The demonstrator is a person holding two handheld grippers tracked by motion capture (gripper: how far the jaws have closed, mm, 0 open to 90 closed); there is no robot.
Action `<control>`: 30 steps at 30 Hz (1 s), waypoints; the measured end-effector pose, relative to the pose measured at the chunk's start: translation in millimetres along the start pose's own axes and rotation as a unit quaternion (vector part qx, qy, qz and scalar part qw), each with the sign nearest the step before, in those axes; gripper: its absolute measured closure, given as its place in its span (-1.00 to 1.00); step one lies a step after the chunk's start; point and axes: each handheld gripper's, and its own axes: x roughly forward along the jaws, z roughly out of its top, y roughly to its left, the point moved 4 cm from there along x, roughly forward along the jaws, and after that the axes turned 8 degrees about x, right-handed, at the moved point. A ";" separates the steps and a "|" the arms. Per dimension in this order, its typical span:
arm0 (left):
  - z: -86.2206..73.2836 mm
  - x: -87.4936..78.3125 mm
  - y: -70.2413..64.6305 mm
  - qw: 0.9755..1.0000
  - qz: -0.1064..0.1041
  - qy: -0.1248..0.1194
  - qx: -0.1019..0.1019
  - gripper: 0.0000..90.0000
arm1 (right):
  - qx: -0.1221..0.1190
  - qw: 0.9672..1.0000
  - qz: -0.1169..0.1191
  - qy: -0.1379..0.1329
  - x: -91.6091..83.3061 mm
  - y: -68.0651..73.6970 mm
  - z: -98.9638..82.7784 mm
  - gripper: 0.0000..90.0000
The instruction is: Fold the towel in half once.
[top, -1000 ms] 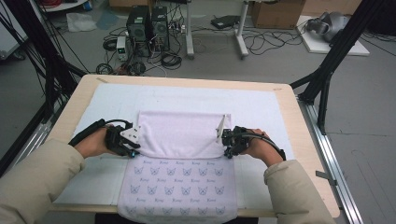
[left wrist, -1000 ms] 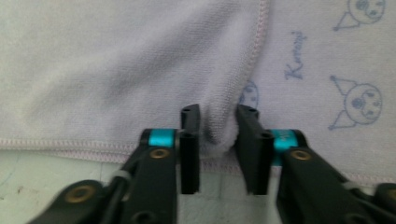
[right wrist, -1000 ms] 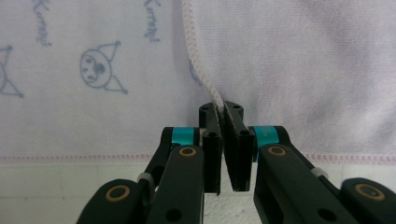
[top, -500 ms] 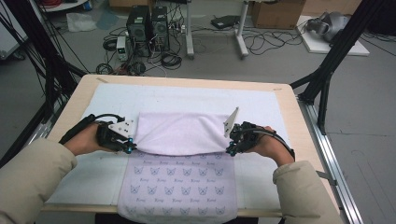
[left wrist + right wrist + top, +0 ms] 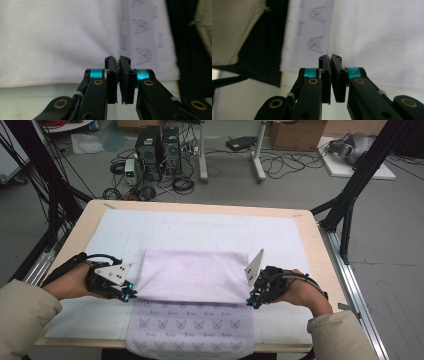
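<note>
**Observer:** What are you holding at the moment?

**Operator:** I am gripping the towel point(image 5: 192, 275) with both grippers. In the high view it is lying in the lower middle of the frame, on the white mat point(image 5: 210, 232) that covers the table point(image 5: 310, 237). The far part of the towel is folded over toward me, so its plain pale side is facing up, and the printed strip with the small blue figures is showing below it and hanging over the table's near edge.

**Observer:** And the left one?

**Operator:** The left gripper point(image 5: 129, 292) is sitting at the left end of the folded edge, lower left of the frame. In the left gripper view its jaws are pressing together on the towel's stitched hem point(image 5: 119, 40), pinching a corner of cloth right at the tips.

**Observer:** The right?

**Operator:** The right gripper point(image 5: 252, 300) is sitting at the right end of the same edge, lower right of centre. In the right gripper view I am seeing its jaws clamping the hem point(image 5: 331, 32) the same way, with the plain side on the right of the frame and the printed side on the left.

**Observer:** Are the two hands close?

**Operator:** No, they are well apart, one at each end, and the fold is running roughly level between them.
</note>
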 end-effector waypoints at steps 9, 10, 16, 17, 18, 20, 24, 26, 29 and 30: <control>-13.5 7.6 12.7 0.999 0.036 0.014 -0.016 0.03 | 0.024 0.999 -0.026 -0.007 14.5 -11.8 -2.0 -0.03; -13.3 7.8 16.7 0.999 0.047 0.011 -0.022 0.00 | 0.034 0.999 -0.035 -0.014 13.2 -15.2 -1.4 -0.08; -11.2 19.6 44.5 0.993 0.102 0.024 -0.052 -0.04 | 0.058 0.995 -0.074 -0.032 12.1 -40.2 3.5 -0.14; -11.1 22.7 49.8 0.992 0.109 0.029 -0.053 -0.04 | 0.062 0.995 -0.079 -0.029 13.3 -43.9 4.3 -0.14; -11.1 25.7 54.4 0.991 0.115 0.037 -0.061 -0.02 | 0.069 0.993 -0.088 -0.023 15.3 -48.0 5.3 -0.12; -12.1 31.9 62.4 0.989 0.122 0.048 -0.069 0.03 | 0.079 0.991 -0.109 -0.007 20.2 -57.6 7.3 -0.09; -17.0 41.2 72.0 0.987 0.119 0.070 -0.087 0.09 | 0.085 0.987 -0.136 0.033 30.6 -71.0 11.5 -0.06; -18.6 43.7 74.9 0.986 0.120 0.080 -0.088 0.12 | 0.085 0.984 -0.147 0.058 34.2 -76.6 14.1 -0.01; -19.4 46.0 79.6 0.985 0.118 0.089 -0.093 0.16 | 0.077 0.981 -0.154 0.089 37.2 -82.6 19.5 0.05; -19.8 47.1 81.0 0.984 0.120 0.089 -0.094 0.16 | 0.075 0.981 -0.154 0.095 38.5 -84.3 21.2 0.05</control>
